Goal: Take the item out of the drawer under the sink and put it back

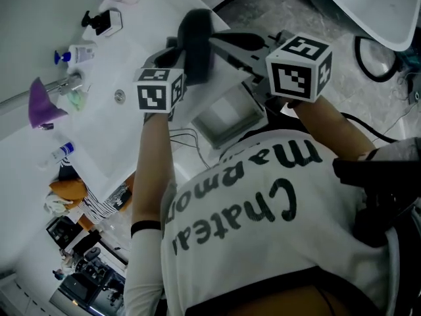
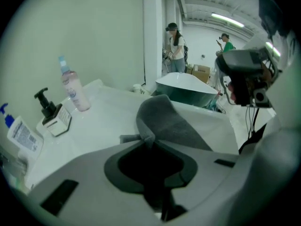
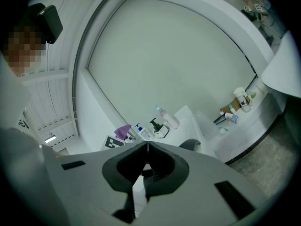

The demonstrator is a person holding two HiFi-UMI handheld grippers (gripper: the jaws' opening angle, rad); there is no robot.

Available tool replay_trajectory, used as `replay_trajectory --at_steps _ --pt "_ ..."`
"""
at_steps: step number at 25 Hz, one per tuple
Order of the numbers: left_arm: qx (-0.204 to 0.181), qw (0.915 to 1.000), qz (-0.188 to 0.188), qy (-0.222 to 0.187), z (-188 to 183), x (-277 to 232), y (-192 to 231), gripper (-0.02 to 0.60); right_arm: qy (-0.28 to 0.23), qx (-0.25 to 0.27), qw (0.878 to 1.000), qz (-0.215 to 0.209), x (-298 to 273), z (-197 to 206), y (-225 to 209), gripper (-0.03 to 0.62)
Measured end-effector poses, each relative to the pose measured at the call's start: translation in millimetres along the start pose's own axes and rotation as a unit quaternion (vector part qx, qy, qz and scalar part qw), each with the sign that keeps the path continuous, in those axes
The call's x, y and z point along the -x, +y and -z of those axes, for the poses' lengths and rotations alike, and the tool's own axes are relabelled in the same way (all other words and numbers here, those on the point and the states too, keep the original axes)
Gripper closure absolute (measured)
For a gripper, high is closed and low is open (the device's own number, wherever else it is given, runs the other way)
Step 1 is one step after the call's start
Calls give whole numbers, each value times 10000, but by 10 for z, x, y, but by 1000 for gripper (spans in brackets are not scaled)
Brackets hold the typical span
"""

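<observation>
Head view: white worktop (image 1: 154, 8) with sink (image 1: 108, 120), pump bottle (image 1: 77, 54) at 10 o'clock; open drawer (image 1: 229, 116) centre; grey floor (image 1: 263, 5) at 1 o'clock. Left tongs (image 2: 146, 141) pinching grey cloth (image 2: 165, 121) above worktop. Right tongs (image 3: 147, 145) pressed together, empty.

Dark item (image 1: 196, 45) near open drawer (image 1: 227, 114)

A pale pink plastic spray bottle (image 2: 74, 91) is seen upright on the white desk (image 2: 113, 121), near the wall. Just beside it is set a black pump dispenser on a white angular base (image 2: 51, 114), and further along a white bottle with a blue pump (image 2: 21, 134). A purple cone-shaped object (image 1: 43, 104) is seen by the wall. Beyond the desk a white-rimmed bathtub (image 2: 186, 84) is placed, with brown cardboard boxes (image 2: 200, 73), a person in a white top (image 2: 176, 48) and a person in a green top (image 2: 227, 42) behind it.
</observation>
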State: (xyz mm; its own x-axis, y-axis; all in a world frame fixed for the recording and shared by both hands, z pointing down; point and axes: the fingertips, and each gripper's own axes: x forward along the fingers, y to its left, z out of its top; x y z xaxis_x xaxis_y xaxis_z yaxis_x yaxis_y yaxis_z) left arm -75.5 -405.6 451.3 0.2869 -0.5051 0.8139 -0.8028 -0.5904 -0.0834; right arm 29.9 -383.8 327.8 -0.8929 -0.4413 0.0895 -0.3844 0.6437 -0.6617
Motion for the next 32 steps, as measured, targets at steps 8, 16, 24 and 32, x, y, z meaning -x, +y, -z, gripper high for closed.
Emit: replay_trajectory --at_steps 8,16,24,32 --pt "-393 9984 110 -379 -48 -3 -97 528 38 54 10000 49 25 8 39 582" --pt "-553 9984 126 -72 -40 -3 -147 528 67 77 9999 91 40 42 62 582" --pt "-233 9997 15 39 -12 22 -137 522 88 97 9999 107 68 34 72 582" --pt "87 9999 90 40 12 55 -146 476 37 63 9999 135 104 19 66 582"
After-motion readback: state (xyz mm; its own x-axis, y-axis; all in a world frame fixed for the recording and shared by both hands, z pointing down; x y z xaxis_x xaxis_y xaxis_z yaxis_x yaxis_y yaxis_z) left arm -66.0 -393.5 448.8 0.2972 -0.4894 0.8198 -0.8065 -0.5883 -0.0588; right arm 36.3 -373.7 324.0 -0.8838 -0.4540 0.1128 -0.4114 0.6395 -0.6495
